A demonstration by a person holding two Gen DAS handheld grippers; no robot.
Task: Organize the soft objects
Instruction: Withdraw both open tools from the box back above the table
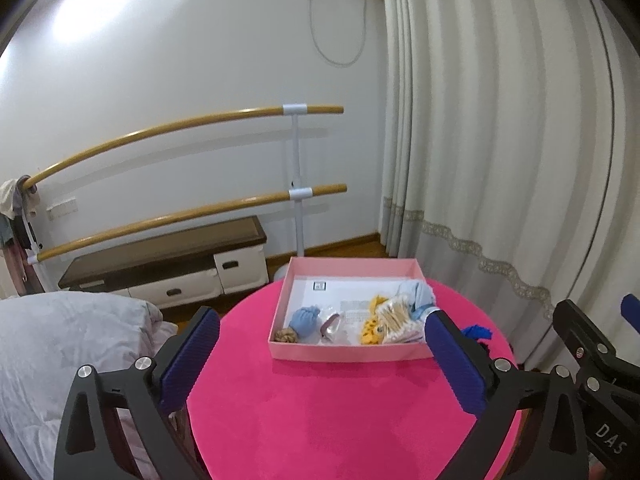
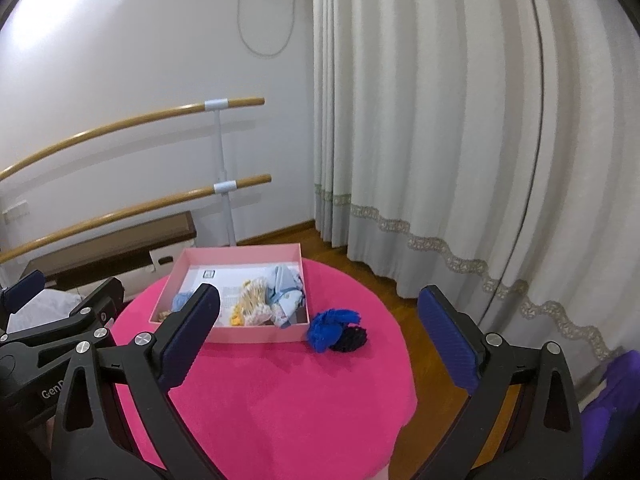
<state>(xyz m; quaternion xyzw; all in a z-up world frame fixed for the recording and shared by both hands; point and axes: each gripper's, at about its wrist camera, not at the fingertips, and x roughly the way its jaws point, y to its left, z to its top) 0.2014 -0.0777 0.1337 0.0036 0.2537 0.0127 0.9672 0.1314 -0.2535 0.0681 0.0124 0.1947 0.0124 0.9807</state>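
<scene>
left wrist view, left gripper [image 1: 320,344] spread, tilted down

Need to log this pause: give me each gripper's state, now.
Left gripper: open, jaws wide, holding nothing.
Right gripper: open, jaws wide, holding nothing.

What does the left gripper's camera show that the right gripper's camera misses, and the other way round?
Only the left wrist view shows the grey bedding, the clothes hung on the rail's end and the brown ball in the box's near corner.

Only the right wrist view shows the black knitted piece beside the blue yarn bundle, plus purple fabric at the right edge.

Both show the pink box on the round pink table, the barre rails, the curtains, and both grippers open and empty.
</scene>
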